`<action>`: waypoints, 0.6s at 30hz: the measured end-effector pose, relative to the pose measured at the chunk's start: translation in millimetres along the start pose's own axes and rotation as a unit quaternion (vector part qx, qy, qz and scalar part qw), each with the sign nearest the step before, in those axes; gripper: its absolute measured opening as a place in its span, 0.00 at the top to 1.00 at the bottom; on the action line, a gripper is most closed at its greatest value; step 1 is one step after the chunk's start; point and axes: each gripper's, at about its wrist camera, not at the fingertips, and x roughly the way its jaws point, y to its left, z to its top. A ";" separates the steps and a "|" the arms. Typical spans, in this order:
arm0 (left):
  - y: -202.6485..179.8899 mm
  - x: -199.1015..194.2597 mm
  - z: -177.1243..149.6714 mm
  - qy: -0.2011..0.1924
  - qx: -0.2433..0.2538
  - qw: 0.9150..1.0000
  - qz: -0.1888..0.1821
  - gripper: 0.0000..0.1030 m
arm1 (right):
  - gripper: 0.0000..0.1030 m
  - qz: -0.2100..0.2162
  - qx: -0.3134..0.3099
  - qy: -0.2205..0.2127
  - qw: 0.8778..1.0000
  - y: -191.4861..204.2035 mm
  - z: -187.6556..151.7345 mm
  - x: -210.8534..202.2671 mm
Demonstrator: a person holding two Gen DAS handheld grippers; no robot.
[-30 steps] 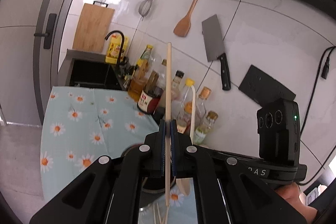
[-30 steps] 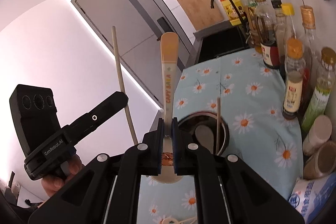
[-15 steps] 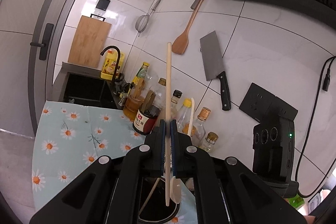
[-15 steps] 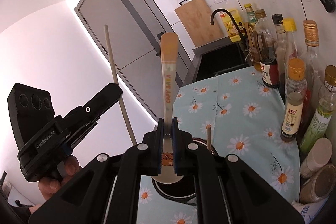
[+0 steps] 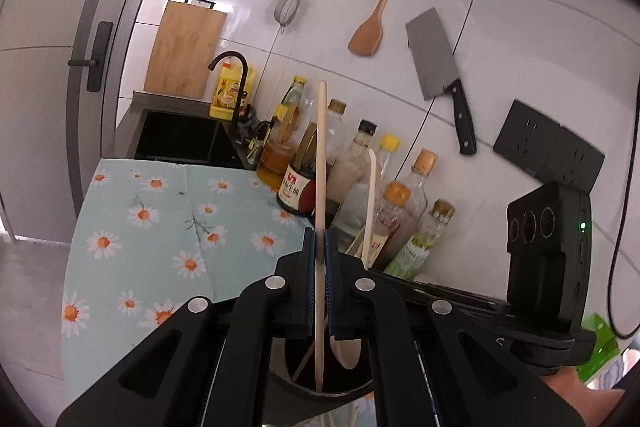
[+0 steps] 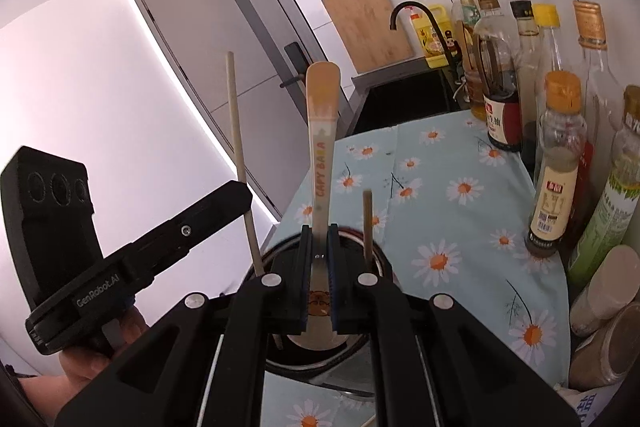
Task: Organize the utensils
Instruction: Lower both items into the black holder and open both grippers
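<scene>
At about nine o'clock in the right wrist view, the left hand-held gripper [image 6: 240, 193] is clamping a pale wooden chopstick [image 6: 239, 155], which is standing nearly upright with its top end pointing to twelve o'clock. In the left wrist view the same chopstick [image 5: 320, 187] is sitting pinched between the blue pads [image 5: 308, 259], and its lower end is dipping into the dark round holder [image 5: 320, 391] at six o'clock.

In the middle, the right hand-held gripper [image 6: 319, 259] is closed tight on the spoon [image 6: 322, 147], a cream-coloured one with an orange tip and orange lettering along its handle. The handle is rising toward twelve o'clock while the bowl is hanging below the pads, over the holder [image 6: 384, 267]; whether it is touching the inside I cannot quite tell, since the gripper body is blocking that part. A second chopstick [image 6: 367, 223] is standing in the holder just to the right of the spoon.

The holder is sitting on the desk [image 6: 440, 187], which is wearing a light blue daisy cloth. From one to four o'clock a row of sauce bottles [image 6: 558, 163] is lining the tiled wall. In the left wrist view a cleaver [image 5: 438, 67] and a wooden spatula [image 5: 370, 27] are hanging on that wall at about one o'clock.
</scene>
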 end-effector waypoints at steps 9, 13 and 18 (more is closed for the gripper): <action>1.9 0.4 -6.6 0.030 -0.014 0.999 0.016 0.93 | 0.78 -0.030 -0.030 0.003 0.999 12.5 -2.7 -4.3; 2.2 -5.4 -5.1 0.027 -0.018 0.999 0.015 0.88 | 0.78 -0.027 -0.020 -0.002 0.999 10.9 2.9 -12.8; 1.4 -11.8 -4.9 0.026 -0.020 0.999 0.014 0.88 | 0.78 -0.031 -0.020 -0.004 0.999 11.1 4.6 -20.4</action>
